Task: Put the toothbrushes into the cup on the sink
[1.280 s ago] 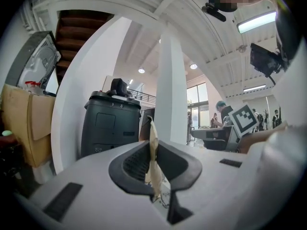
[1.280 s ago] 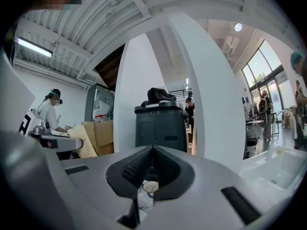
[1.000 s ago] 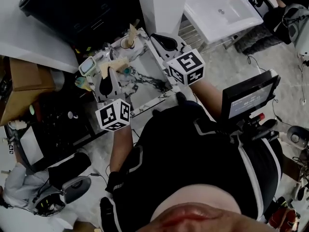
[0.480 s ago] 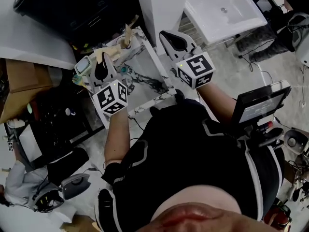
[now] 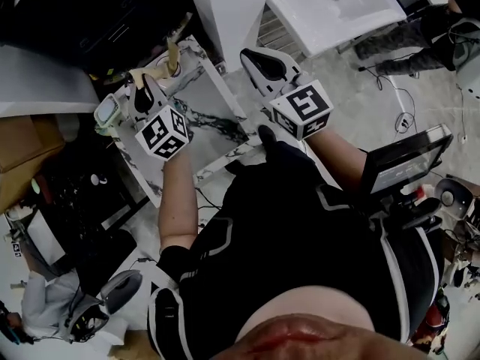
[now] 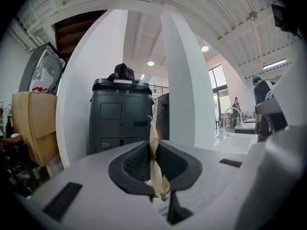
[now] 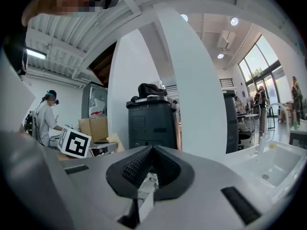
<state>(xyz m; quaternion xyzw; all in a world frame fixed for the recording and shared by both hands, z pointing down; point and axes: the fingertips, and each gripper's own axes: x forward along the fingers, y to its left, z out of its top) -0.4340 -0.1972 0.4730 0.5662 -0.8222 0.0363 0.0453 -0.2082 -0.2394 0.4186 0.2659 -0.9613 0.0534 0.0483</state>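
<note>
**Tan brush in the left gripper, cup just far-right of it**

Left gripper (image 5: 142,94) – jaws closed on a thin tan toothbrush (image 6: 153,145). In the left gripper view the brush stands nearly upright between the pads. Its long axis runs top to bottom, with the wider end low. A white thing with a blue mark shows below it; I cannot tell what it is.

Right gripper (image 5: 262,64) – jaws pressed together, nothing between them. Only the marbled surface shows through the gap in its own view. It hangs over the right edge of the bench (image 5: 206,107), well apart from the cup.

Cup (image 5: 173,69) – at the far end of the bench, close to the white column. A second toothbrush (image 5: 175,45) already stands in it, leaning a little. A mint-green item (image 5: 107,112) sits at the left edge of the bench, just left of the left gripper.

Key relation: the cup lies just far and right of the left gripper's tip, so the left side is much the nearer. Likely step: carry the held brush over the cup mouth. It should stay close to vertical with the low end leading, then be released. The brush already in the cup narrows the opening and could be knocked.
</note>
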